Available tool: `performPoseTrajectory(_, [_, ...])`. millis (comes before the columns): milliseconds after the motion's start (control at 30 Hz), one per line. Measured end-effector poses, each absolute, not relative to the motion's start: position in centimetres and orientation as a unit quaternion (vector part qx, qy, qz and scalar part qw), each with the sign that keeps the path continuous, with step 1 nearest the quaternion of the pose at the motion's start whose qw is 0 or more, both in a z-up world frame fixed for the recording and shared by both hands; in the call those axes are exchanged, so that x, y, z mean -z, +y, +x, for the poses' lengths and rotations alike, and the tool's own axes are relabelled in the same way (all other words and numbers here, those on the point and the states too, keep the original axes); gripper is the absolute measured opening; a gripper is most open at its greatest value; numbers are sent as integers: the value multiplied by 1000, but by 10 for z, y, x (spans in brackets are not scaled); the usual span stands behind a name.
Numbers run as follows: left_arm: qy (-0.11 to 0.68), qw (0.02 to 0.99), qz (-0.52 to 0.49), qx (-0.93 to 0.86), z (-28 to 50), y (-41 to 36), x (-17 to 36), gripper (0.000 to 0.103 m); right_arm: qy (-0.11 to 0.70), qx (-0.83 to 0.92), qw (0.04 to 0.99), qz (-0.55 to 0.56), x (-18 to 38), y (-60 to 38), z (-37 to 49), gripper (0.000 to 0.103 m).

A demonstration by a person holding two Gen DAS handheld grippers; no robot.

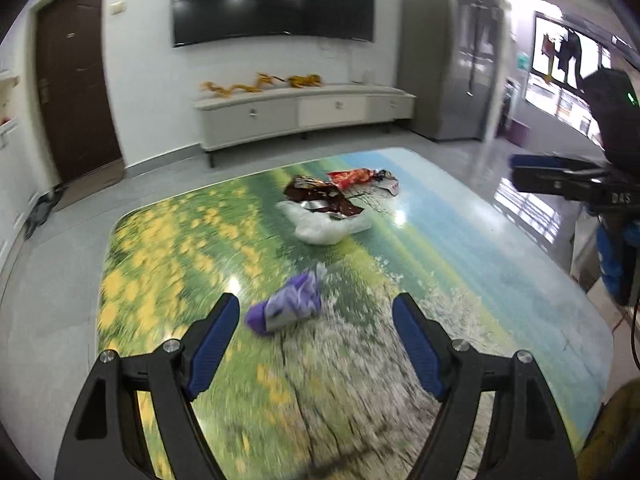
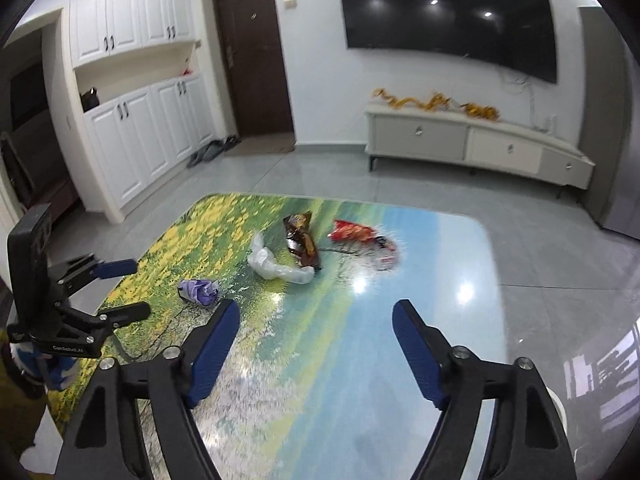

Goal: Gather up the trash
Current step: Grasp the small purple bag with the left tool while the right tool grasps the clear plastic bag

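Observation:
Several pieces of trash lie on a table [image 1: 460, 264] printed with a meadow picture. A crumpled purple wrapper [image 1: 286, 306] [image 2: 199, 291] sits just ahead of my left gripper [image 1: 316, 312], whose jaws stand open above the table with nothing between them. Farther off lie a white plastic bag [image 1: 328, 228] [image 2: 276, 266], a brown foil wrapper [image 1: 316, 196] [image 2: 302, 242] partly on the bag, and a red snack wrapper [image 1: 352, 177] [image 2: 352, 232]. My right gripper [image 2: 316, 312] hovers open and empty over the table's bluish part [image 2: 360, 360]. The left gripper [image 2: 120, 292] also shows at the right wrist view's left edge.
Beyond the table a pale TV cabinet [image 1: 304, 112] stands against the wall under a dark screen [image 1: 274, 0]. A brown door [image 2: 254, 56] and white cupboards [image 2: 140, 80] are at the left, a tall grey cabinet [image 1: 440, 52] at the right. Glossy tiled floor surrounds the table.

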State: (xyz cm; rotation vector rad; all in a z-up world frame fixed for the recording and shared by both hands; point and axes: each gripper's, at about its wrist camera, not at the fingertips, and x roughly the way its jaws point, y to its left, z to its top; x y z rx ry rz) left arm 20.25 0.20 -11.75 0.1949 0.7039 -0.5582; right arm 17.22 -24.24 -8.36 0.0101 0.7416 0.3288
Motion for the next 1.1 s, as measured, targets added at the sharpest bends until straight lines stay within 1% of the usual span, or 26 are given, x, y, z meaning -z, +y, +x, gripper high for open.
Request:
performPoseTrajectory(100, [350,888,111,276,228,-5,132,78,376,-177,909,-4,96,-229,203,73])
performPoseTrajectory(233, [363,879,122,283,245,-7,150,77,393,-198,898,-10,111,-211,236,72])
performPoseTrajectory(367, [375,871,116,295,251,-6,164,64,418,-229,879,-23,133,-184,272,70])
performPoseTrajectory(400, [378,870,114,296,250,-6,167,59,424,-234,875,-23,139,-178,279,67])
performPoseTrajectory(433, [381,868,114,298,251,-6,169,52,430,-240,870,-23,145,-172,285,67])
performPoseTrajectory(467, [381,867,112,300,250,-5,168,49,434,-245,867,-23,150,-167,290,66])
performPoseTrajectory(567, [383,867,105,301,248,-3,168,48,444,-256,858,-31,166,-150,303,65])
performPoseTrajectory(633, [387,865,104,301,247,-3,170,45,448,-259,855,-42,173,-140,309,62])
performPoseTrajectory(667, [388,865,103,301,246,-3,169,45,449,-259,854,-47,176,-137,310,60])
performPoseTrajectory(700, [389,865,102,299,246,-3,170,44,450,-260,853,-50,178,-137,311,54])
performPoseTrajectory(733, [390,866,101,297,245,-3,170,39,453,-261,851,-53,181,-136,311,49])
performPoseTrajectory(800, [393,867,97,292,244,-2,170,38,459,-259,847,-63,186,-135,310,29])
performPoseTrajectory(833, [393,868,95,289,242,-2,170,36,461,-260,846,-62,187,-136,307,25])
performPoseTrajectory(900, [391,871,90,282,237,-1,169,35,462,-261,846,-53,187,-141,302,23])
performPoseTrajectory(1100, [386,880,52,271,206,0,159,34,456,-251,854,-8,173,-176,259,22])
